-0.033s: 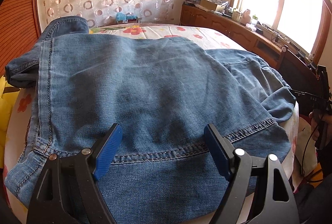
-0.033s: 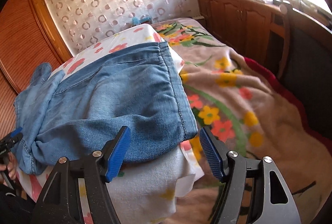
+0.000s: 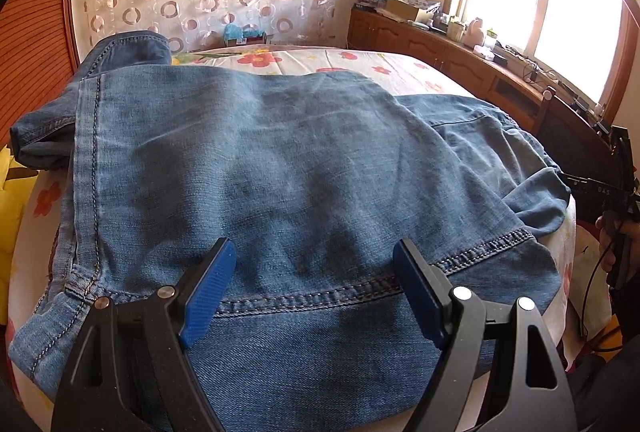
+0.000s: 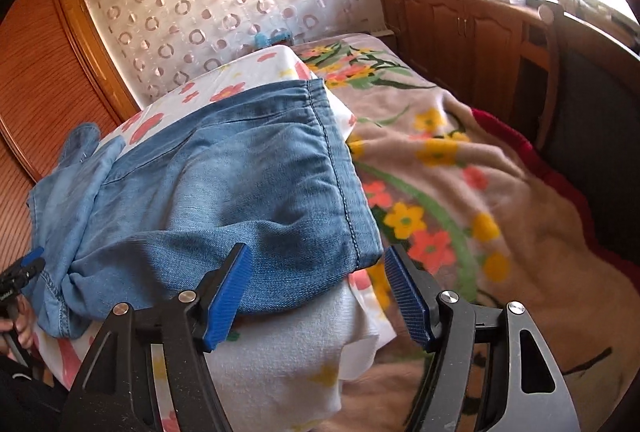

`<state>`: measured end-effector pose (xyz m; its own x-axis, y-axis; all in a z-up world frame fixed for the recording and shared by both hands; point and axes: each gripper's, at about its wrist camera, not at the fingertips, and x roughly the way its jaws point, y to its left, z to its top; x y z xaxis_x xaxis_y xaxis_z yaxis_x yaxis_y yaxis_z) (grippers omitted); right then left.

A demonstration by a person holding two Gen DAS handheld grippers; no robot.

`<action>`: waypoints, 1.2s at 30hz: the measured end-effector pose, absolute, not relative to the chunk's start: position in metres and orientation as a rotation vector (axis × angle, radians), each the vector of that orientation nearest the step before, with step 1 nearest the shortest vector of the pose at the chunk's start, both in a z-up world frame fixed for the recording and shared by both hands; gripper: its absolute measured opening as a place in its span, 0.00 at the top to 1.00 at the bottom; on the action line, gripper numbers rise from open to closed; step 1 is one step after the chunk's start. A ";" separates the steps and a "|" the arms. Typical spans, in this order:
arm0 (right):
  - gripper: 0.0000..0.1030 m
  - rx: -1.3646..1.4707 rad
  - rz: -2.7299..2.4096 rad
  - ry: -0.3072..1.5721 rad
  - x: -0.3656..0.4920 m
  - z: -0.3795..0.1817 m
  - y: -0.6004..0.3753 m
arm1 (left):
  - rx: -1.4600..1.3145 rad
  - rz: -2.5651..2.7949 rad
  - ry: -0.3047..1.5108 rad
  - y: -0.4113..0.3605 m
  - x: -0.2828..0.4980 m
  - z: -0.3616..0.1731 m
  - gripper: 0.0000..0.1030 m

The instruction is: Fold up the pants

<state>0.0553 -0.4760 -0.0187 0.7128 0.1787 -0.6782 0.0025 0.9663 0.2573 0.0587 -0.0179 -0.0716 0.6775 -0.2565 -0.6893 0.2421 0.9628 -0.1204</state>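
Note:
Blue denim pants (image 3: 288,167) lie folded over on a floral-sheeted bed (image 3: 360,61). My left gripper (image 3: 314,286) is open, its blue pads hovering just above the stitched seam at the near edge. In the right wrist view the pants (image 4: 240,183) end at a side seam near the sheet's edge. My right gripper (image 4: 316,298) is open and empty, just in front of the pants' near right corner. The right gripper also shows at the right edge of the left wrist view (image 3: 608,191); the left gripper shows at the left edge of the right wrist view (image 4: 20,272).
A pink floral blanket (image 4: 480,191) covers the bed right of the white sheet (image 4: 280,352). A wooden cabinet (image 3: 440,47) with clutter runs under the window. A wooden wardrobe (image 4: 40,91) stands at the left. A dark chair (image 4: 592,119) is at the right.

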 end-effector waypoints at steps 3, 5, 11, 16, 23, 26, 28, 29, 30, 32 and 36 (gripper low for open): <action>0.31 0.283 0.105 0.783 0.058 -0.020 -0.475 | -0.020 -0.280 0.774 -0.018 0.059 -0.072 0.21; 0.31 0.314 0.112 0.784 0.057 -0.021 -0.478 | -0.019 -0.278 0.769 -0.018 0.059 -0.073 0.21; 0.32 0.352 0.111 0.775 0.055 -0.021 -0.478 | -0.013 -0.272 0.763 -0.018 0.058 -0.074 0.21; 0.59 0.292 0.107 0.754 0.048 -0.018 -0.467 | -0.014 -0.272 0.758 -0.018 0.057 -0.075 0.21; 0.74 0.212 0.092 0.699 0.041 -0.005 -0.461 | -0.014 -0.272 0.758 -0.018 0.057 -0.075 0.21; 0.84 0.202 0.108 0.668 0.041 0.003 -0.460 | -0.016 -0.272 0.758 -0.018 0.057 -0.075 0.21; 0.87 0.200 0.125 0.655 0.039 0.006 -0.458 | -0.014 -0.273 0.758 -0.018 0.057 -0.075 0.21; 0.88 0.197 0.134 0.648 0.039 0.008 -0.457 | -0.015 -0.273 0.758 -0.018 0.057 -0.075 0.21; 0.88 0.189 0.139 0.643 0.038 0.009 -0.455 | -0.016 -0.273 0.758 -0.018 0.057 -0.075 0.21; 0.88 0.176 0.141 0.623 0.036 0.013 -0.452 | -0.015 -0.273 0.758 -0.018 0.057 -0.075 0.21; 0.91 0.175 0.184 0.593 0.035 0.022 -0.446 | -0.027 -0.271 0.766 -0.017 0.058 -0.072 0.21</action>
